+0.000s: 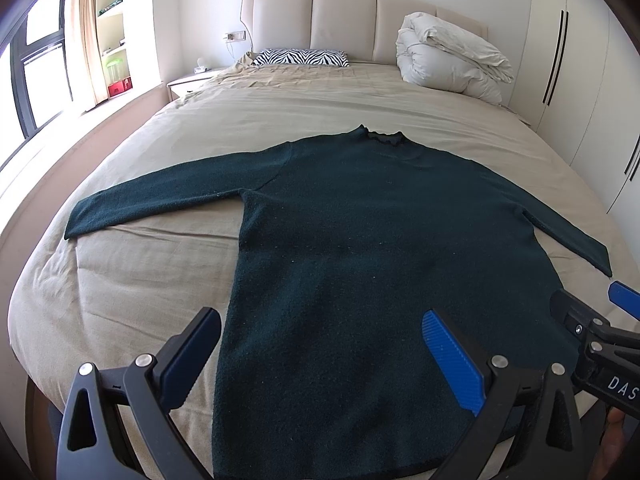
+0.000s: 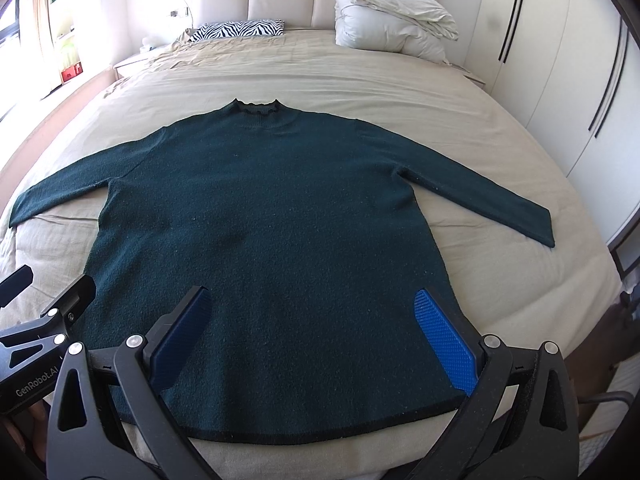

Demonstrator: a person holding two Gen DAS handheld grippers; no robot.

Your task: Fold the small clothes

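The left gripper point(image 1: 320, 354) hangs with its jaws spread wide over the near left part of the sweater's hem, its left finger above bare sheet and its right finger above the knit; nothing is between the blue pads point(image 1: 452, 364). The right gripper point(image 2: 318, 334) is likewise spread wide, both fingers over the lower body of the sweater point(image 2: 276, 216), holding nothing; whether the tips touch the cloth is hard to tell from these angles. Each gripper shows at the edge of the other's view, so the two sit near each other, side by side. The dark green sweater lies flat and face up on the bed point(image 2: 360, 80), hem nearest, collar pointing to the headboard point(image 1: 344, 20), both sleeves spread out and angled down to the sides. Beyond it lie a zebra pillow point(image 1: 302, 57) and a bundled white duvet point(image 1: 452, 56). Wardrobe doors point(image 2: 560, 60) stand on the right.
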